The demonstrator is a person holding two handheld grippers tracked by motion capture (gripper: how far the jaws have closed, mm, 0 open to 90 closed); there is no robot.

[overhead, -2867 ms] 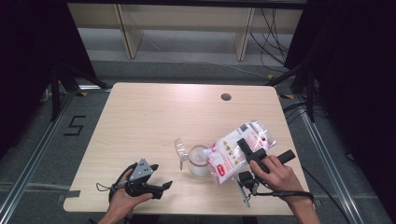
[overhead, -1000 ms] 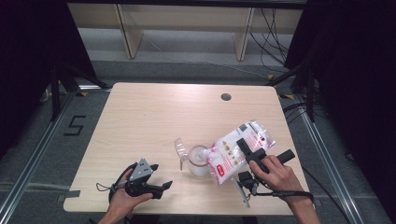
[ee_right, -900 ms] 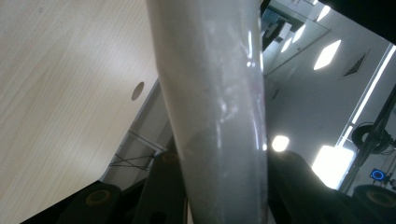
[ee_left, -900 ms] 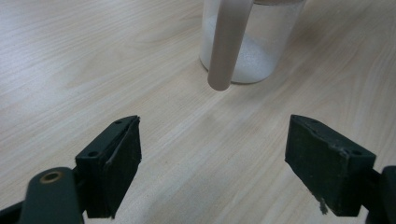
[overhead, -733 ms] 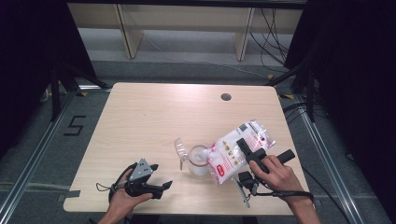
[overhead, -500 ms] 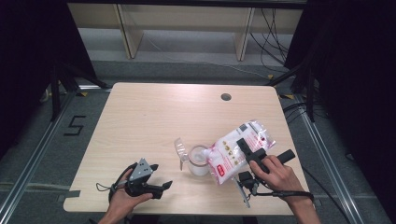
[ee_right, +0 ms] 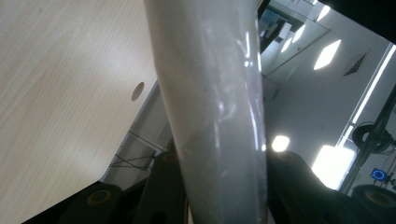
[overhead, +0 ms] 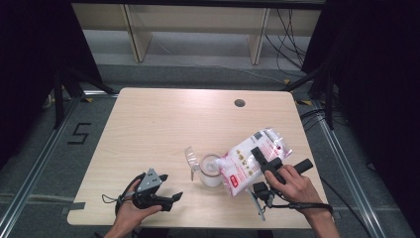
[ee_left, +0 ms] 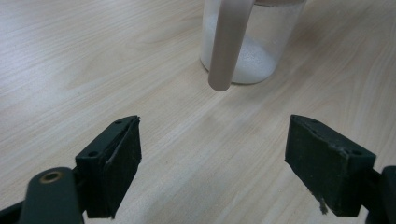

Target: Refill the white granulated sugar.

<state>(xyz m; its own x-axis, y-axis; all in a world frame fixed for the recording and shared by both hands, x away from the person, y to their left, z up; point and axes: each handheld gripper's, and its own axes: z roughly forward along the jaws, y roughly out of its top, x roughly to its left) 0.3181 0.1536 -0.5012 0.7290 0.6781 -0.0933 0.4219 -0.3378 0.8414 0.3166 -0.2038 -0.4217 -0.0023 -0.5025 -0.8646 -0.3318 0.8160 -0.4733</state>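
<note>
My right gripper (overhead: 261, 157) is shut on a white and red bag (overhead: 246, 161), held tilted with its lower corner over a glass jar (overhead: 210, 172) near the table's front middle. The jar holds white powder (ee_left: 254, 60). In the right gripper view the bag (ee_right: 210, 102) stands pinched between the black jaws. A pale scoop (overhead: 190, 159) leans at the jar's left side; its beige handle (ee_left: 227, 46) hangs in front of the jar. At the front left my left gripper (overhead: 171, 187) lies on the table, open and pointing at the jar, nothing between its fingers (ee_left: 114, 163).
The light wooden table (overhead: 163, 124) has a round cable hole (overhead: 239, 103) at the back right. Wooden shelf legs (overhead: 132, 29) stand on the floor beyond the far edge. A cable trails from the right gripper across the front edge (overhead: 297, 207).
</note>
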